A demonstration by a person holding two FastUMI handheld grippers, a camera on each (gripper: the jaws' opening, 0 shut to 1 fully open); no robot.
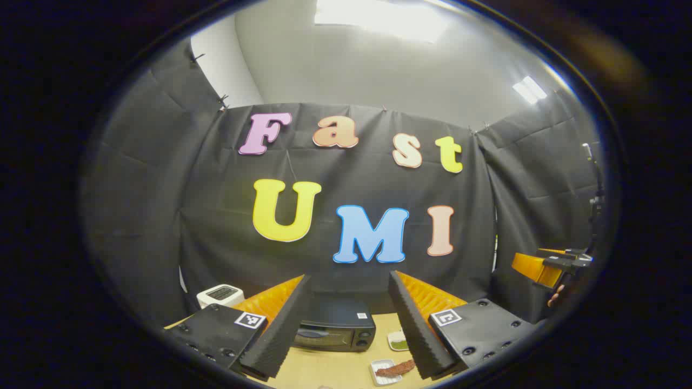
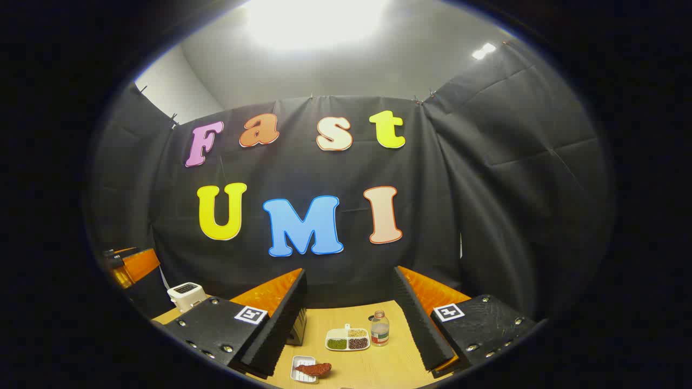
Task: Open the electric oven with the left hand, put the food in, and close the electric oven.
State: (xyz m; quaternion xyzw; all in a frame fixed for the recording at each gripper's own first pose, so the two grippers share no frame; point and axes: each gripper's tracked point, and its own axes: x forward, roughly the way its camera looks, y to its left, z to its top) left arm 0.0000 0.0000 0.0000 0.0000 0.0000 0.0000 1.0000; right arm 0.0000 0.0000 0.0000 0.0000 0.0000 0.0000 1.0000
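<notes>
Nothing is gripped yet: both claws hang wide apart above the bench (image 2: 378, 373), so the opening step has not begun. Straight ahead of the left claw (image 1: 348, 319), between its fingers, sits the electric oven (image 1: 336, 329) with its door shut. The food (image 2: 313, 369), a reddish piece on a small white tray (image 2: 300, 369), lies just below and ahead of the right claw (image 2: 348, 319). Next, I judge, the left claw must drop forward to the door's top edge and narrow on its handle.
</notes>
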